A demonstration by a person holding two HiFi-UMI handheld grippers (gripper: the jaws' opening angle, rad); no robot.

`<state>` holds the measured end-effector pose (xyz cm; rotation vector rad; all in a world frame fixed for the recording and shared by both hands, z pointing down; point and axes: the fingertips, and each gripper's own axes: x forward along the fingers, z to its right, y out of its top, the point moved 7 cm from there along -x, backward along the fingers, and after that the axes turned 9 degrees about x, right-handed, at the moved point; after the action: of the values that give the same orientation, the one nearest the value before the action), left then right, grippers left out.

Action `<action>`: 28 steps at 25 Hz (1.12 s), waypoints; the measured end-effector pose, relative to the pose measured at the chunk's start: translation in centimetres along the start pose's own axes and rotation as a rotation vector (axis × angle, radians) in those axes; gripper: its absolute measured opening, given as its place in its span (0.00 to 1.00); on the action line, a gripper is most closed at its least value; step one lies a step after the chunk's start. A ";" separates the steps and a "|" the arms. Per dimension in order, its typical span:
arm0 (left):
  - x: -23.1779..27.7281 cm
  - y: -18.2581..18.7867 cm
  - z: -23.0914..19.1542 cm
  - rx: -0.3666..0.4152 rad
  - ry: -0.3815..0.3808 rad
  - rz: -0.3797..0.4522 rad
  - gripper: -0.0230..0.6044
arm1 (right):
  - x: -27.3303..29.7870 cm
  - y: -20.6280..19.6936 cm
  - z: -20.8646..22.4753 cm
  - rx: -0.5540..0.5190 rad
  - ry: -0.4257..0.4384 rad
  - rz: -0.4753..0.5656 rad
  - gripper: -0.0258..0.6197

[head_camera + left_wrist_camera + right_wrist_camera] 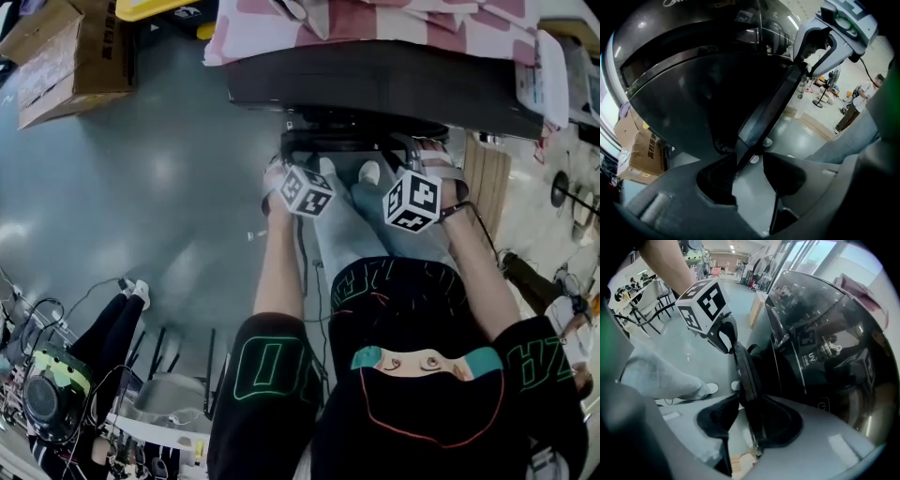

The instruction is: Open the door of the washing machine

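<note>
Released, the left hand-held gripper (750,164) has its jaws spread wide, and the thin edge of the door (774,101) runs up between them. That edge lies close against the jaw on the machine side, while I can see grey floor (799,136) through the gap beside the other jaw, so nothing is pinched there.

The right hand-held gripper (750,399) grasps the same door edge further along. In its own view the rim fills the space between the jaws, with both pads against it.

From the head view I see both arms reaching forward and down, with the two marker cubes (307,190) side by side just below the dark front of the washing machine (375,84). The door shows edge-on in both gripper views and seems swung a little way out from the machine's glossy front, though I cannot tell how far.

A pink checked cloth (375,23) lies on top of the machine. A cardboard box (66,56) sits on the floor well off to its left. The person's light shoes (369,172) stand right at the foot of the machine, between the two grippers.
</note>
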<state>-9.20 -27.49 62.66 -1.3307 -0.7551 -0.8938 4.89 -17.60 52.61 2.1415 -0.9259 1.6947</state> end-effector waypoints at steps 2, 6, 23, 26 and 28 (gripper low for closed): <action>-0.1 -0.3 0.5 -0.017 0.011 -0.010 0.34 | 0.0 -0.1 -0.2 -0.013 0.014 0.008 0.28; -0.6 -1.0 2.3 -0.061 0.018 -0.029 0.34 | -0.5 -0.8 -0.9 -0.047 0.063 0.016 0.28; -2.5 -3.4 11.8 -0.299 0.169 -0.114 0.34 | -2.1 -4.4 -4.8 -0.306 0.188 0.129 0.28; -3.0 -3.9 13.9 -0.340 0.202 -0.130 0.34 | -2.6 -5.2 -5.9 -0.353 0.205 0.162 0.28; -3.3 -4.1 15.5 -0.378 0.225 -0.140 0.34 | -2.9 -5.8 -6.4 -0.389 0.220 0.187 0.28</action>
<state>-13.81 -11.83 63.37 -1.4847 -0.5229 -1.3232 3.17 -8.66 52.78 1.6280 -1.2963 1.6263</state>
